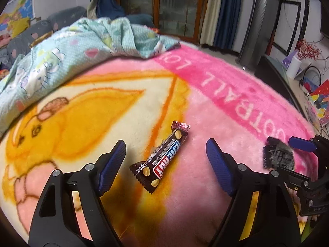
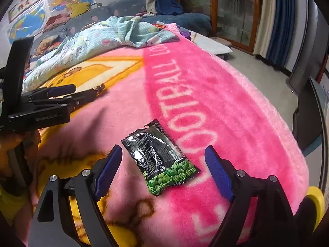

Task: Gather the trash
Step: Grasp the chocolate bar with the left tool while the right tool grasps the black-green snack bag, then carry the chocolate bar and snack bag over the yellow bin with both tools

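Note:
A dark brown candy bar wrapper point(image 1: 162, 158) with peanuts printed on it lies flat on the pink and yellow plush blanket point(image 1: 236, 111). My left gripper point(image 1: 166, 144) stands open around it, and neither blue pad touches it. In the right wrist view a black snack packet point(image 2: 162, 158) printed with green peas lies on the same blanket. My right gripper point(image 2: 163, 149) is open on either side of it, pads clear of the packet. The packet point(image 1: 277, 156) also shows at the right edge of the left wrist view, beside a blue finger of the right gripper.
A crumpled teal quilt point(image 1: 72, 55) lies at the far end of the bed. Grey cushions point(image 2: 123, 6) and wall maps point(image 2: 30, 20) are behind it. Bare floor point(image 2: 257, 65), curtains and a wooden glass door point(image 2: 232, 10) are on the right. A black stand point(image 2: 308, 119) is near the bed edge.

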Demonstrator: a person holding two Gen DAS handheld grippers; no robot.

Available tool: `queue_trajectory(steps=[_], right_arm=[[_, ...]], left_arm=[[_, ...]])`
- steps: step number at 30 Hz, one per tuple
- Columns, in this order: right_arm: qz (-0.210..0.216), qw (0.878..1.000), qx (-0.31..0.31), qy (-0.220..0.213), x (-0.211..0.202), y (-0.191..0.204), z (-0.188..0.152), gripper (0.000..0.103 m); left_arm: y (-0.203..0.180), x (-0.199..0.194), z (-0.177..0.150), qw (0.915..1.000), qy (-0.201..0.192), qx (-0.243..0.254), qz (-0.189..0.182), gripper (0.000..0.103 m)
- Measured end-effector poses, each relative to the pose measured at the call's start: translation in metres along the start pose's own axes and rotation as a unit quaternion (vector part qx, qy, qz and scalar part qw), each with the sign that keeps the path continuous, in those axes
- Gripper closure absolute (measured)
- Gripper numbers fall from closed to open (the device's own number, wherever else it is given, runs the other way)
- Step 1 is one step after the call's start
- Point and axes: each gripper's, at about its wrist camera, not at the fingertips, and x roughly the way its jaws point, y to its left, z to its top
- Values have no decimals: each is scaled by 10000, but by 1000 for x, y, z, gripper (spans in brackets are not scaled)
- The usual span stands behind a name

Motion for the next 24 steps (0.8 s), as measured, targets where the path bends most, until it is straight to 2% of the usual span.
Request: queue_trajectory(steps=[1, 2, 7, 8, 9, 13, 18, 24], right_arm=[[7, 10000, 9, 15, 1, 0, -2, 30], [-5, 10000, 26, 23, 3, 1, -2, 36], [-5, 9999, 118, -115, -3, 1, -12, 48], [-27, 9998, 111, -133, -5, 2, -14, 56], [-47, 9998, 106, -157, -7, 3, -17, 57], [5, 9997, 123, -200, -13, 3, -27, 64], [86, 9995, 148, -255, -24, 4, -39, 71], [217, 9987, 338, -317, -35, -2, -46, 77]], left_arm=[[0, 6, -1, 9999, 138, 8, 45, 46], [0, 9, -2, 9997, 207, 14, 110, 48], [-5, 6, -5, 9994, 172, 151, 262, 62], [-6, 5, -6, 9994, 163, 163, 277, 64], [-8, 4, -7, 9992, 149, 196, 302, 69], [-16, 1, -12, 9984, 128, 381, 405, 78], [-21, -6, -17, 9990, 108, 287, 321, 82], [-40, -29, -26, 9992, -238, 324, 41, 83]])
